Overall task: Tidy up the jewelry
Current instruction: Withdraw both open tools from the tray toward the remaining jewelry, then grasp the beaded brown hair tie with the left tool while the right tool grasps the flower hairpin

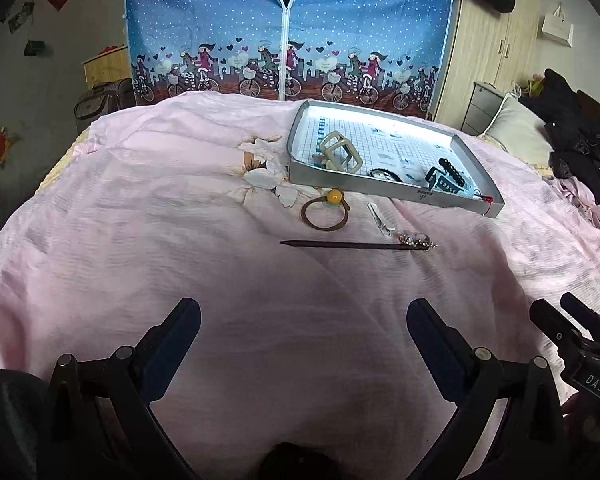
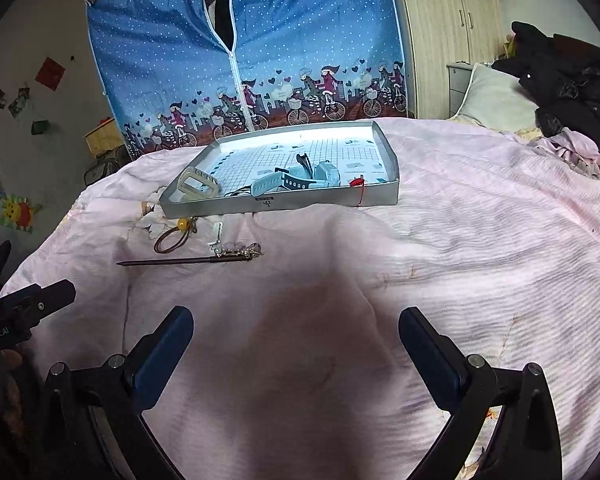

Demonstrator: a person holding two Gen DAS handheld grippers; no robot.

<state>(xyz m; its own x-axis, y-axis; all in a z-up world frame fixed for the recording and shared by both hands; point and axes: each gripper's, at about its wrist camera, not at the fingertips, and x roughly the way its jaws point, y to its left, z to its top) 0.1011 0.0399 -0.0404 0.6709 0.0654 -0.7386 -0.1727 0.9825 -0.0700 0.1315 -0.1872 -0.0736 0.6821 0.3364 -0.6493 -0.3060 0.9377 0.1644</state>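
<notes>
A grey tray (image 1: 352,185) (image 2: 300,202) lies on the pink bedspread and holds a beige square hair clip (image 1: 342,154) (image 2: 198,186), dark and pale blue clips (image 1: 446,178) (image 2: 292,180) and a red string (image 2: 358,184). In front of it on the cloth lie a brown hair tie with a yellow bead (image 1: 324,212) (image 2: 176,236), a small white clip (image 1: 380,220) (image 2: 217,234) and a dark hair stick with a jewelled end (image 1: 356,244) (image 2: 188,260). My left gripper (image 1: 304,320) and right gripper (image 2: 296,326) both hover open and empty, well short of these items.
A blue zipped fabric wardrobe (image 1: 284,32) stands behind the bed. Wooden cabinets (image 1: 488,60), a pillow (image 2: 496,100) and dark clothes (image 2: 572,80) are at the right. The right gripper's fingers (image 1: 564,324) show at the left view's right edge.
</notes>
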